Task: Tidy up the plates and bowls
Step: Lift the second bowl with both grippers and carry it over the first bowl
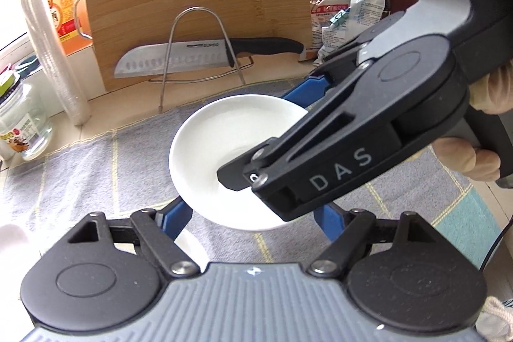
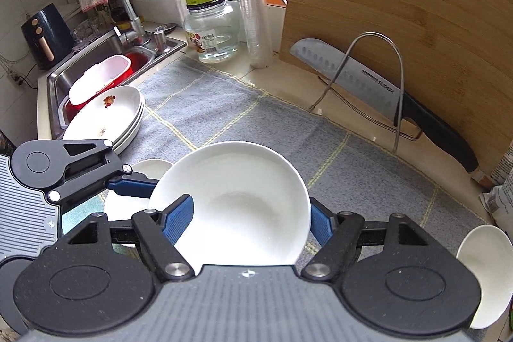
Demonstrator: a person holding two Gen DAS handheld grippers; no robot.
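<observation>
Both grippers, left point(image 1: 253, 213) and right point(image 2: 247, 220), clamp one white bowl point(image 2: 237, 197); keep it level and move them together toward the plates point(image 2: 105, 117).

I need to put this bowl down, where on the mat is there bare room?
Free: the grey mat between the plate stack and knife rack. Crowded: by the small dish and sink.

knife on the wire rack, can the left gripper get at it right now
probably not yet: the left gripper is shut on the white bowl, and the right gripper, gripping the same bowl, crosses between it and the knife. it'd need to let the bowl go first
</observation>
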